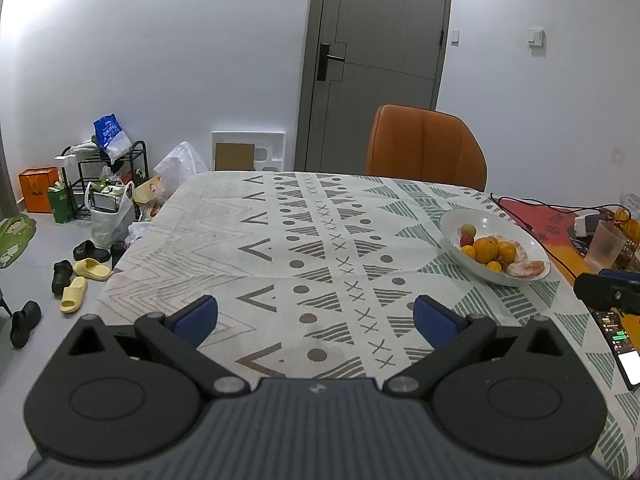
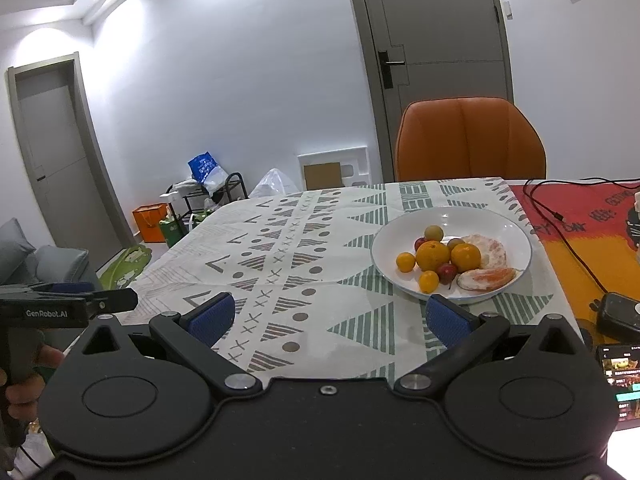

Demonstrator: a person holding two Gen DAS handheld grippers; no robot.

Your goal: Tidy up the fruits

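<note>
A white bowl (image 2: 508, 232) (image 1: 456, 220) on the patterned tablecloth holds several fruits: oranges (image 2: 433, 255) (image 1: 486, 249), small yellow citrus (image 2: 405, 261), dark red plums (image 2: 447, 272), and peeled grapefruit pieces (image 2: 486, 279) (image 1: 526, 269). My right gripper (image 2: 330, 318) hovers open just short of the bowl's near rim, nothing between its blue pads. My left gripper (image 1: 316, 316) is open over bare cloth, left of the bowl and well short of it. The left gripper also shows at the left edge of the right wrist view (image 2: 68, 304), held by a hand.
An orange chair (image 2: 470, 140) stands at the table's far side. To the right lie a red-orange mat (image 2: 580, 216), a black cable (image 2: 560, 216), a phone (image 2: 620, 376) and a black box (image 2: 618, 316). Left of the table, bags, shoes and a rack (image 1: 108, 168) clutter the floor.
</note>
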